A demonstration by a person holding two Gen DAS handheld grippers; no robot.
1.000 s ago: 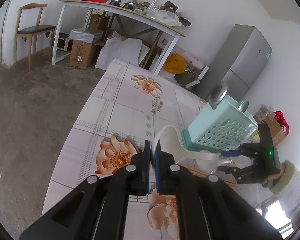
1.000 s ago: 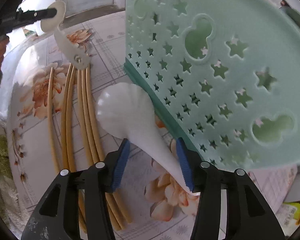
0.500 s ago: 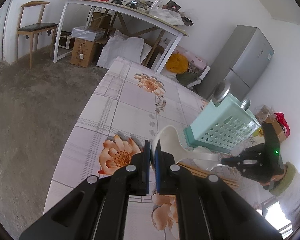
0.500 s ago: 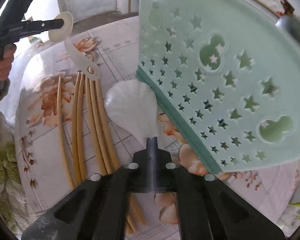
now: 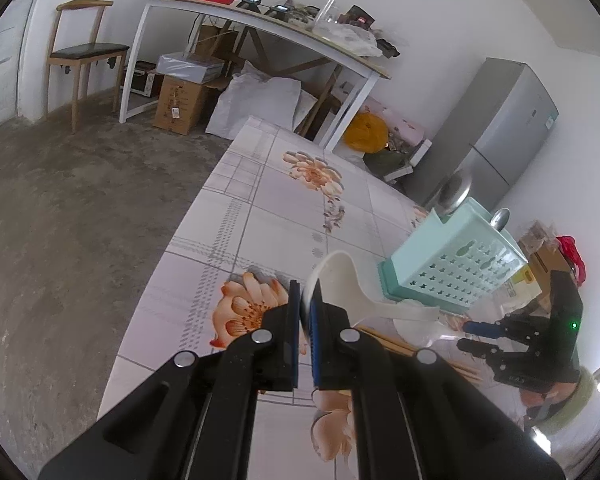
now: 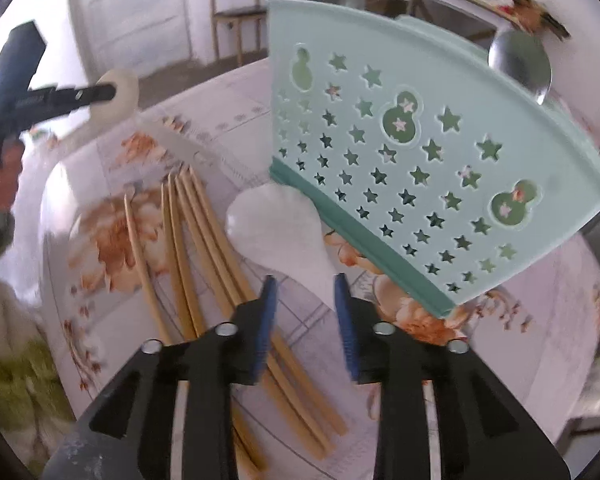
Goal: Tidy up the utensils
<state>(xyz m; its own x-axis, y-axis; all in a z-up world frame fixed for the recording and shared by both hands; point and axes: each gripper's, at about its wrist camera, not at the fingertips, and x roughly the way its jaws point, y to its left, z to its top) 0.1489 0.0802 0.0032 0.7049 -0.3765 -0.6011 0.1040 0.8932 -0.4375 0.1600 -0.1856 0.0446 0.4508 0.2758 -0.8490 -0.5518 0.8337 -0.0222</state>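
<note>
Left wrist view, left tongs pinching white spoon, right tongs spread, just opening

The right gripper is seen with its jaws parted, just opened, around the handle of a white ladle lying on the flowered tablecloth. Bamboo chopsticks are laid beside it; a mint perforated utensil holder stands just beyond.

Flowered table bears chopsticks, basket, spoon.
</note>
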